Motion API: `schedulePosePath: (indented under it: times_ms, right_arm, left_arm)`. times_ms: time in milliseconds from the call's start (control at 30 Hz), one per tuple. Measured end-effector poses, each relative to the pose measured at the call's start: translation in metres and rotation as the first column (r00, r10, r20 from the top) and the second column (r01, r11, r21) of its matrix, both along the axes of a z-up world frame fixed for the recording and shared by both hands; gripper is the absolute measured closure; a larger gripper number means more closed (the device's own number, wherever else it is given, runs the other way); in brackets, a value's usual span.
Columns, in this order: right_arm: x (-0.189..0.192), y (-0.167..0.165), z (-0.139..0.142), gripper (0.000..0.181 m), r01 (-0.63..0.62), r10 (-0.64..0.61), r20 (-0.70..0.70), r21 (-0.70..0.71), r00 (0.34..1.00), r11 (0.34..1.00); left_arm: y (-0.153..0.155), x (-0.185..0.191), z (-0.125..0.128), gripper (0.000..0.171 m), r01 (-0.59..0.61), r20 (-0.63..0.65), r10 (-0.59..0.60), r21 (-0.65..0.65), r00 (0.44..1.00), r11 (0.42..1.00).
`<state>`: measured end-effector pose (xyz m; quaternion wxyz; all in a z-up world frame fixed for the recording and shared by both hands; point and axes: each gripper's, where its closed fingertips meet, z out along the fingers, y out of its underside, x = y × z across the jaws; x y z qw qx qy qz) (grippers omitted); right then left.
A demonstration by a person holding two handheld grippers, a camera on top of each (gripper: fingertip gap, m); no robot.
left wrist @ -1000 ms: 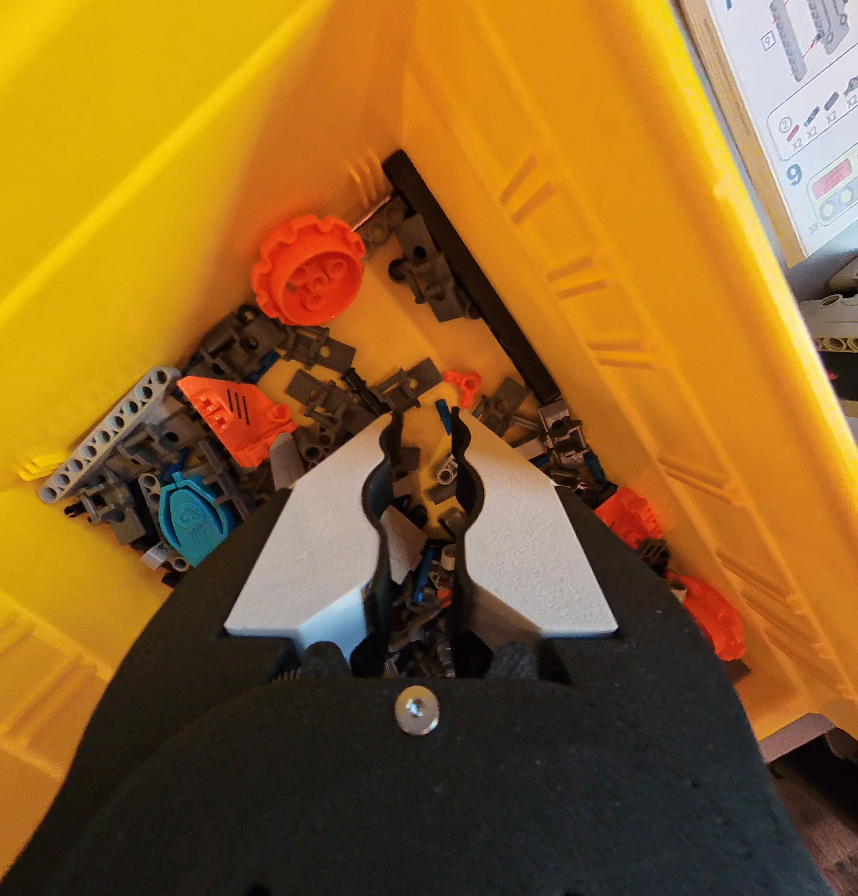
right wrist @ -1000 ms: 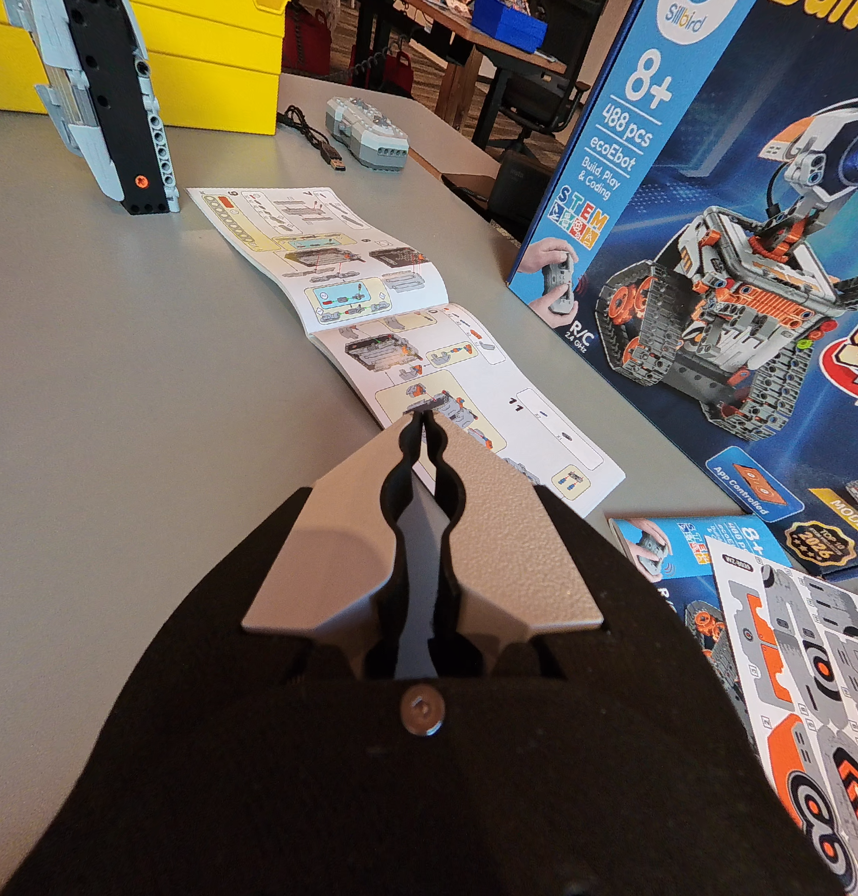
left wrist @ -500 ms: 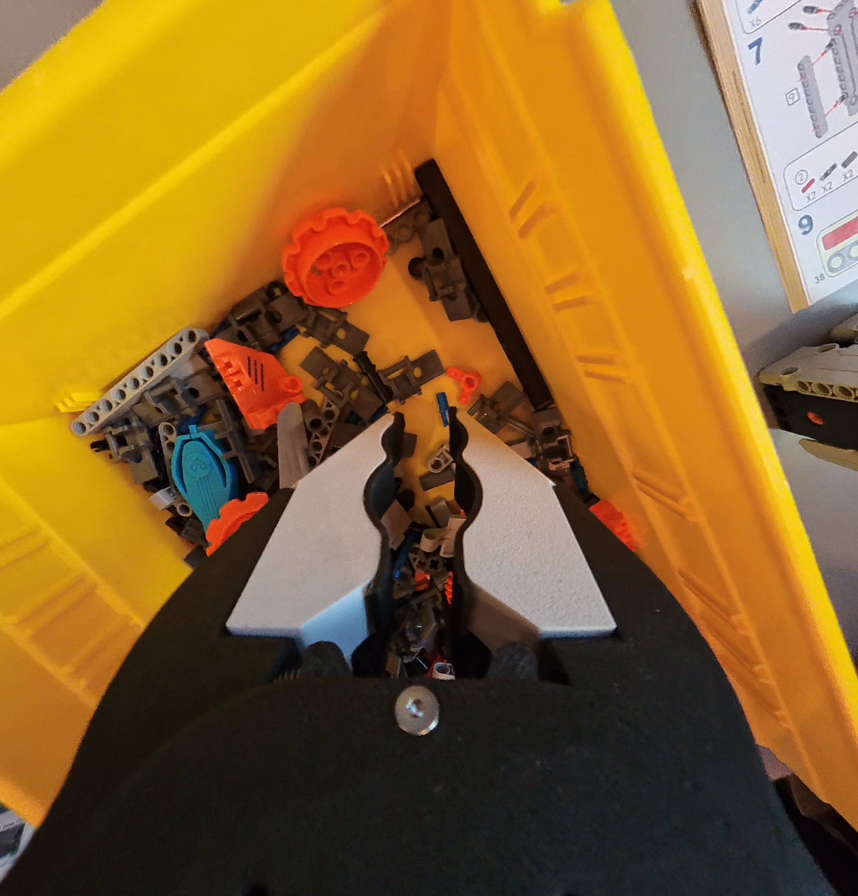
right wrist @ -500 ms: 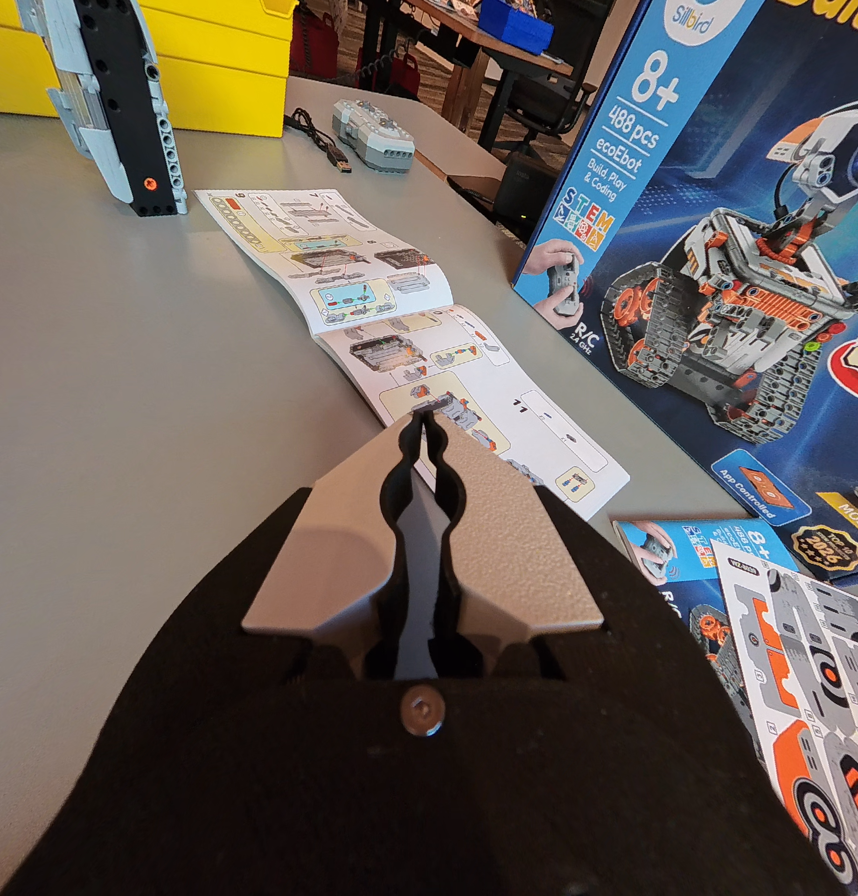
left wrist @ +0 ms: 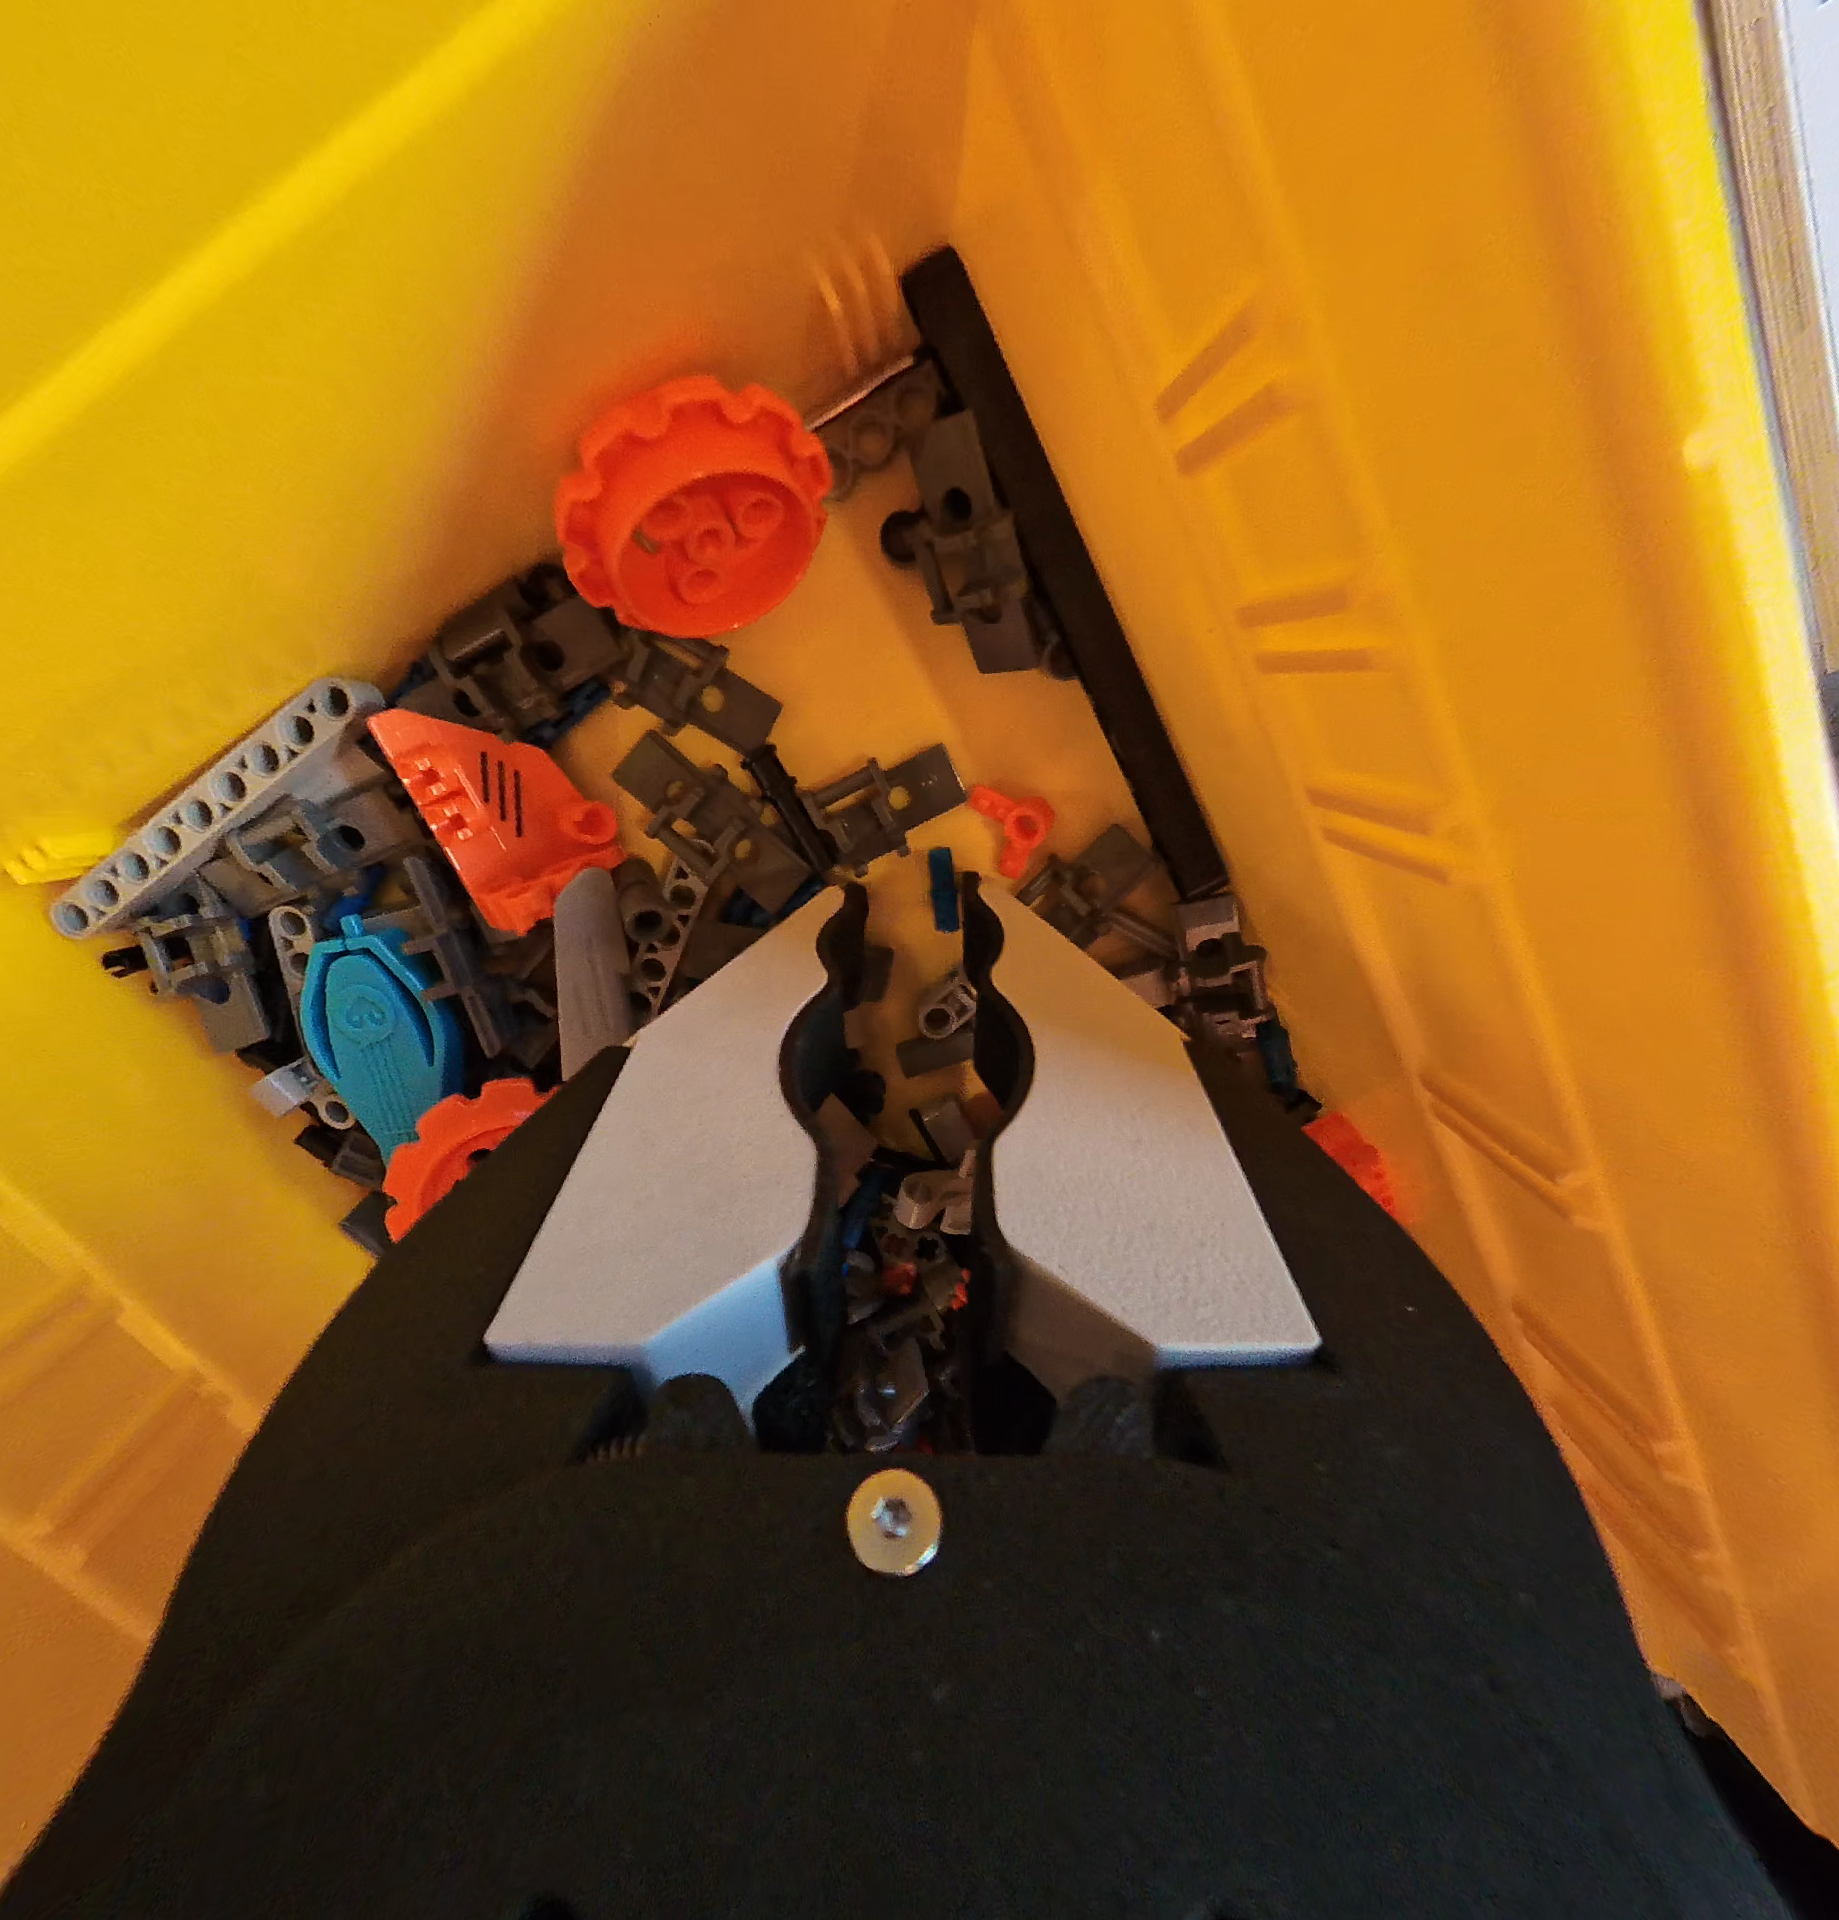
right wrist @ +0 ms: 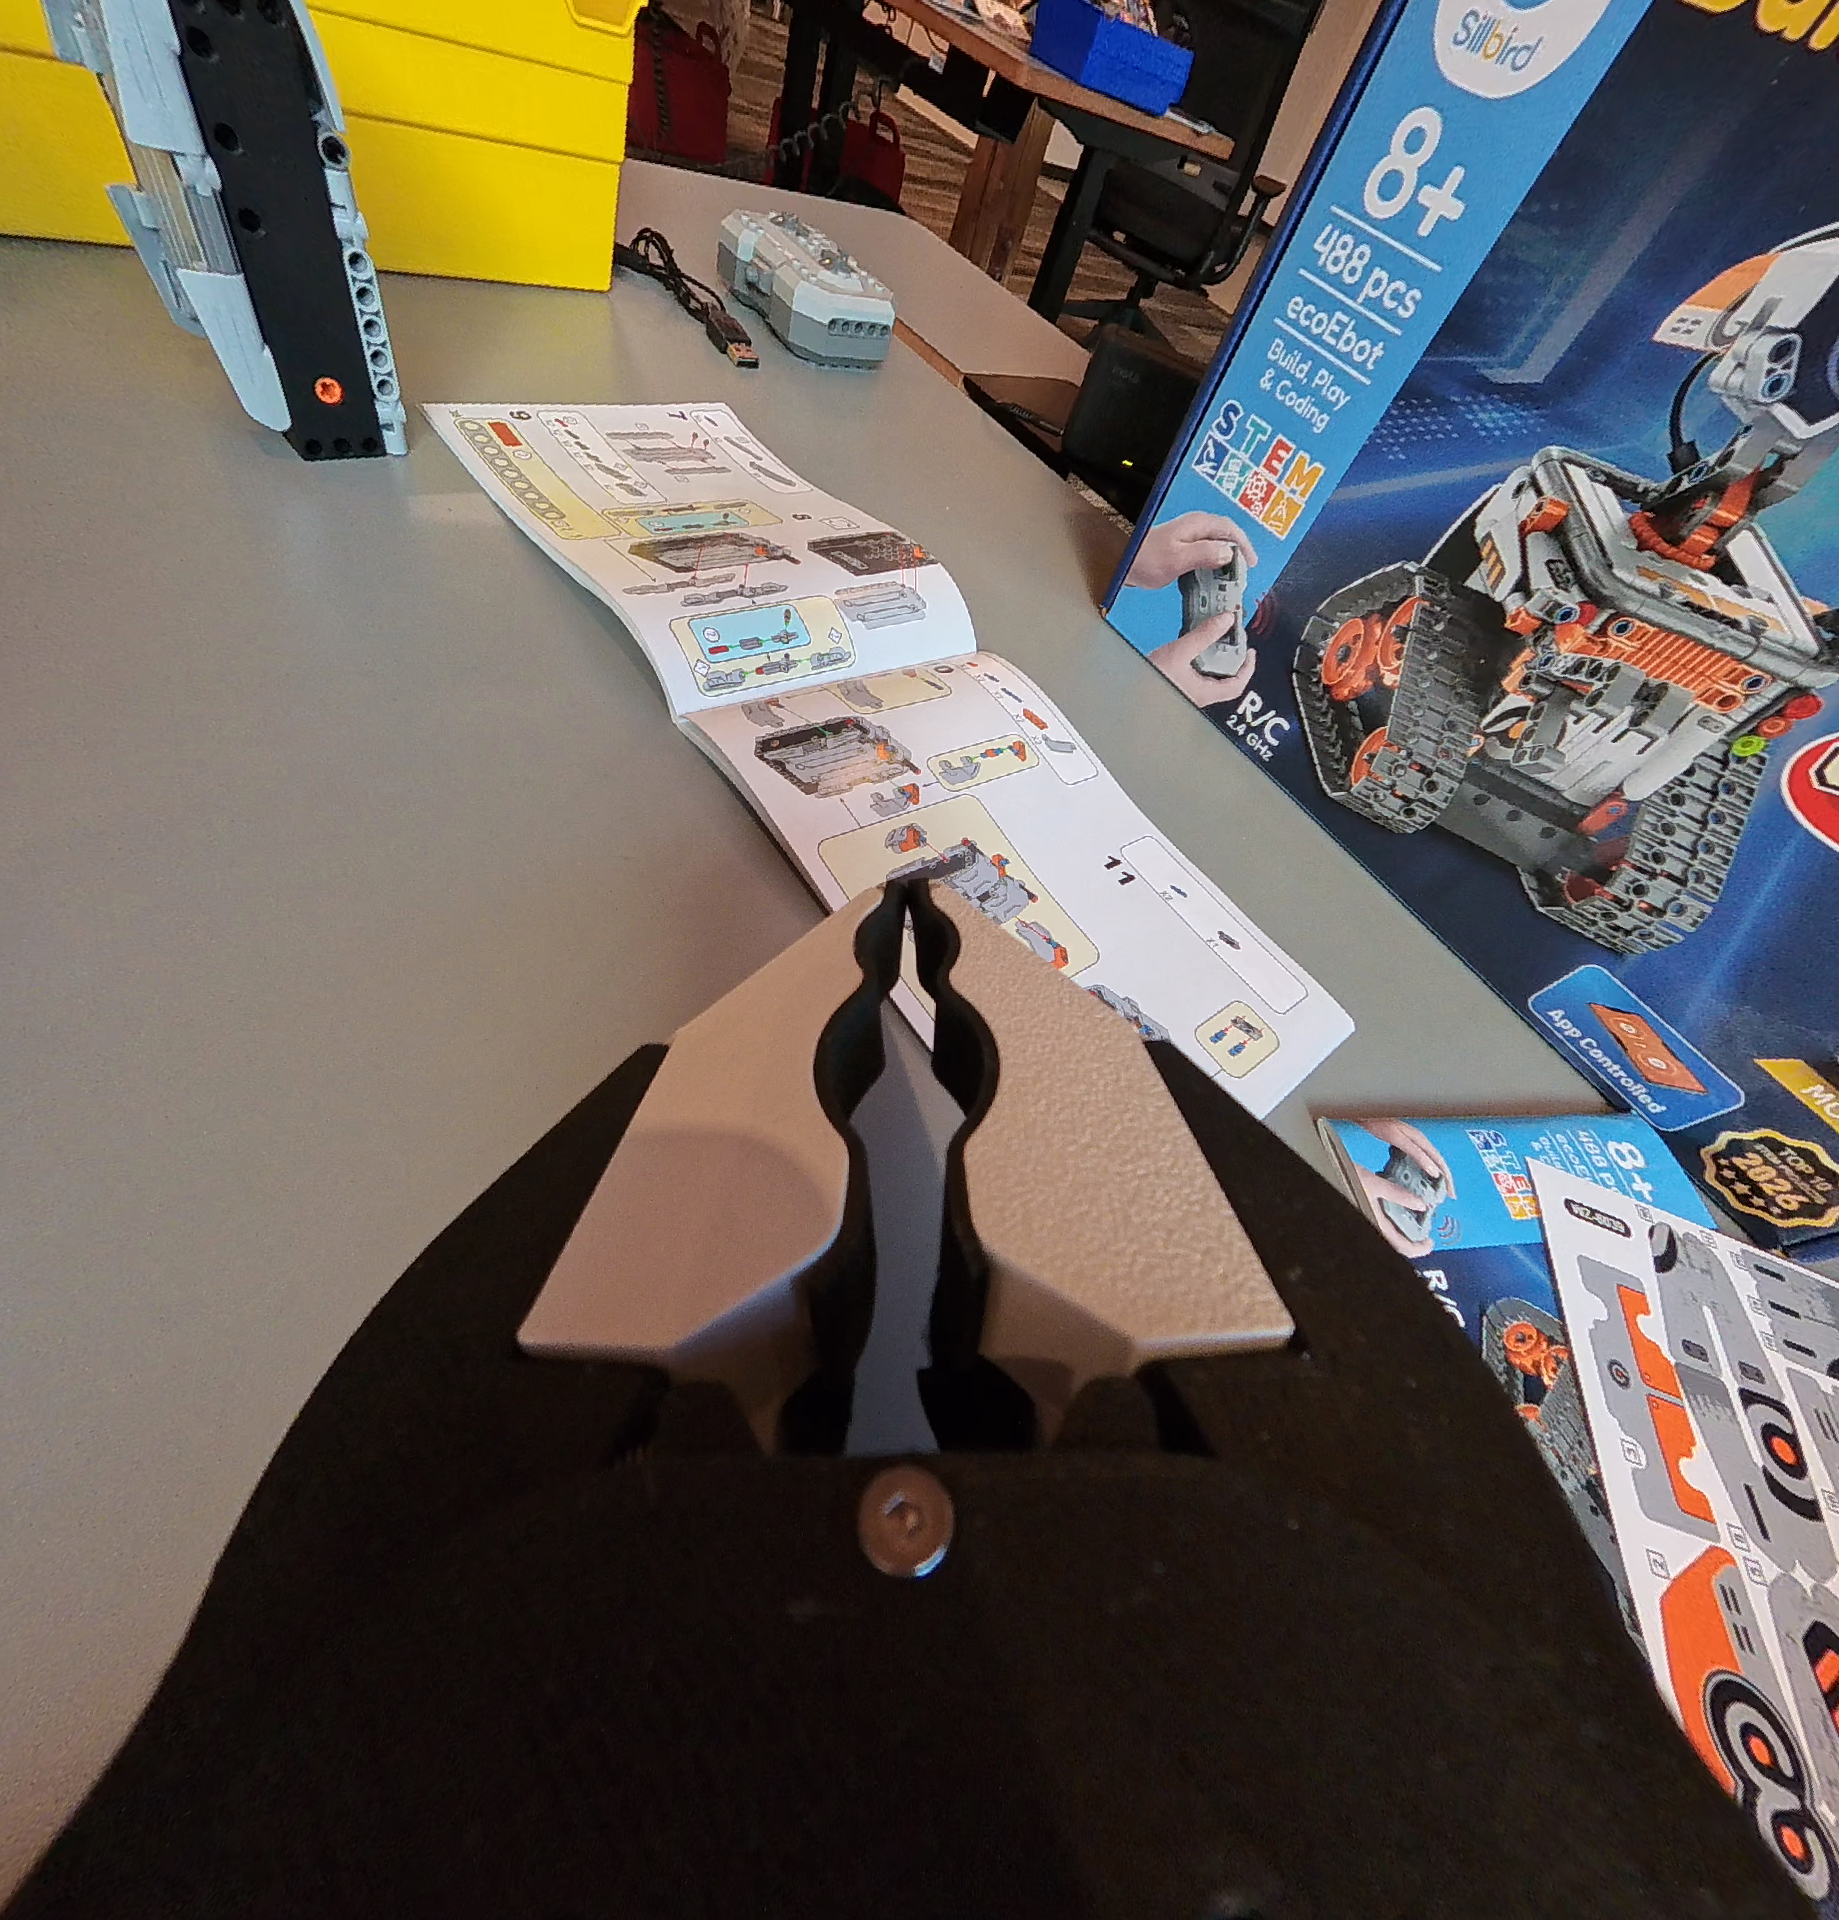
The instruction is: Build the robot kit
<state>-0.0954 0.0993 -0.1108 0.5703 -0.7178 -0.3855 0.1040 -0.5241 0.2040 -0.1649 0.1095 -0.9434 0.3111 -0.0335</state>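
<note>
Both tools empty: left tool (left wrist: 910, 914) parted over ribbed bin's (left wrist: 1310, 623) plastic pieces; right tool (right wrist: 907, 896) clenched.

The left gripper (left wrist: 910, 899) has its jaws parted; the right gripper (right wrist: 908, 890) has its jaws closed.

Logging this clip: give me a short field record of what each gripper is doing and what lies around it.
left gripper: open, inside yellow bin, over loose building pieces, nothing gripped
nearest pieces: small blue pin, orange wheel, teal plate
right gripper: shut, empty, above grey table
nearby: open instruction booklet, toy box, sticker sheet
</note>
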Motion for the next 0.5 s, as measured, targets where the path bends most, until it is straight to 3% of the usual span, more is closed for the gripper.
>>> schedulePosePath:
  times_ms: [500]
  right_arm:
    - [-0.0026, -0.0023, 0.002, 0.181, -0.02, 0.02, -0.009, -0.002, 1.0, 1.0]
  left_arm:
    - [-0.0001, 0.0016, -0.0004, 0.167, 0.008, -0.031, -0.008, -0.012, 0.999, 1.0]
